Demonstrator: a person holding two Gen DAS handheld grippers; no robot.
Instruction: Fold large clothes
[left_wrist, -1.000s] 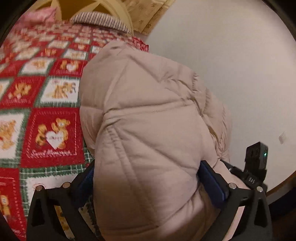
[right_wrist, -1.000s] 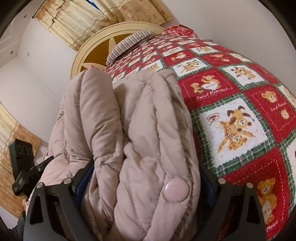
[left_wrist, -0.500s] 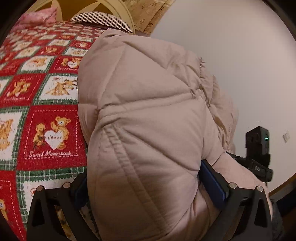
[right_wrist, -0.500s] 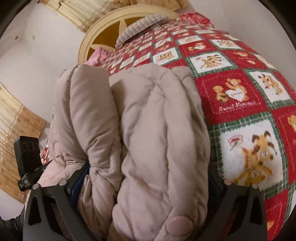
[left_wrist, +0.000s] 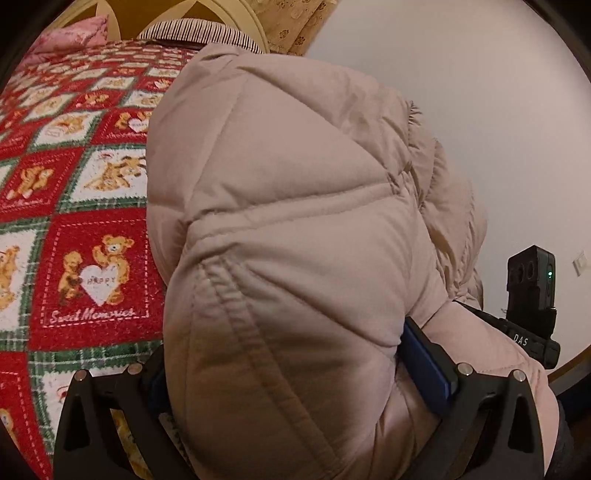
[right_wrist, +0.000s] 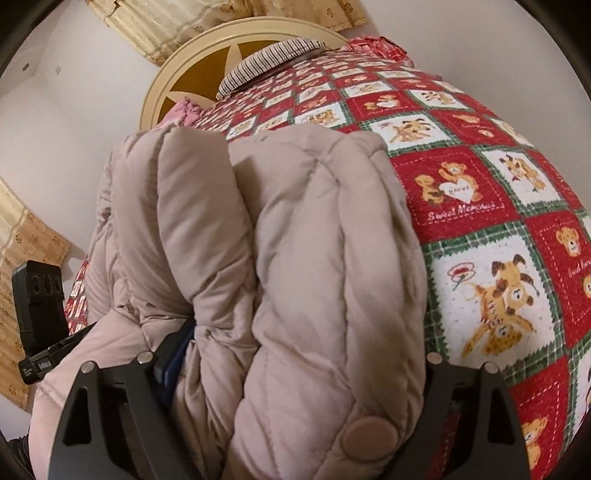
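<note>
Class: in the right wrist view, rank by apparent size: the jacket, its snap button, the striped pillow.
1. jacket, though nearness to the camera inflates it
2. striped pillow, far off
3. snap button

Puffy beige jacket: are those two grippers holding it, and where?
Yes. Both hold the jacket: the left gripper around a thick padded fold, the right gripper around bunched folds near a snap button.

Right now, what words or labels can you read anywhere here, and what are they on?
"Sweet Memories": red teddy-bear square of the patchwork quilt.
"Happy", faint: white heart the bears hold.
"DAS": black device beside the beige padded jacket.
Label on the black device in the right wrist view: too blurred to read.
</note>
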